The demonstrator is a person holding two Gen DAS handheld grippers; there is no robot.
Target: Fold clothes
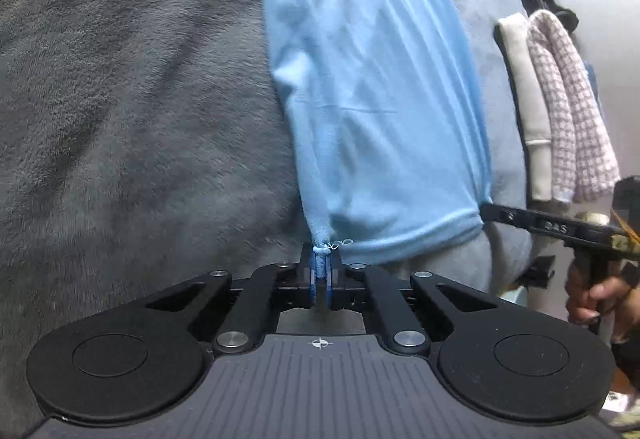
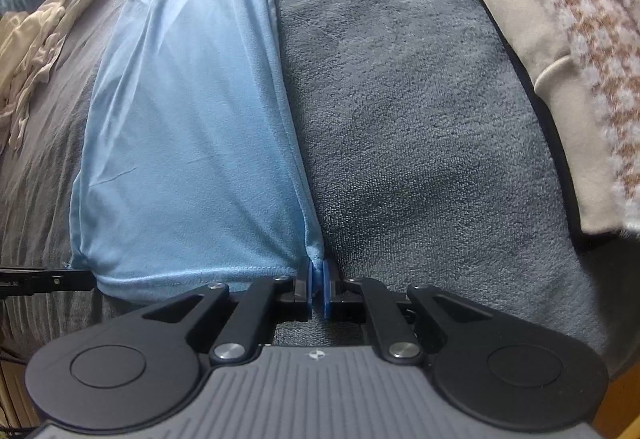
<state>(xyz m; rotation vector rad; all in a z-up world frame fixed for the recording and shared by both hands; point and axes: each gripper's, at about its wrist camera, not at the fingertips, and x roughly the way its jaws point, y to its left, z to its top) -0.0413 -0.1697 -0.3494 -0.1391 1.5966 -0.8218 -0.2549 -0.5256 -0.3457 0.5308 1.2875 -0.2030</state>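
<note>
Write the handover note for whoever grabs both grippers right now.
Left gripper: jaws shut on one bottom-hem corner of the light blue shirt.
Right gripper: jaws shut on the other hem corner.
Shirt lies lengthwise on the grey fleece blanket, already narrowed to a long strip.
Folded garments sit stacked to the right; a crumpled cream garment waits at far left.
Left to do: carry the hem up toward the collar end, then fold the cream piece.

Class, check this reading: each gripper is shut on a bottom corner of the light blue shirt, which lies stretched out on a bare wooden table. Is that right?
Not quite. The surface is wrong: the light blue shirt lies on a grey fleece blanket, not a bare wooden table, as the right wrist view shows. The rest stands: the left gripper and the right gripper each have their jaws shut on a bottom corner of it.
</note>
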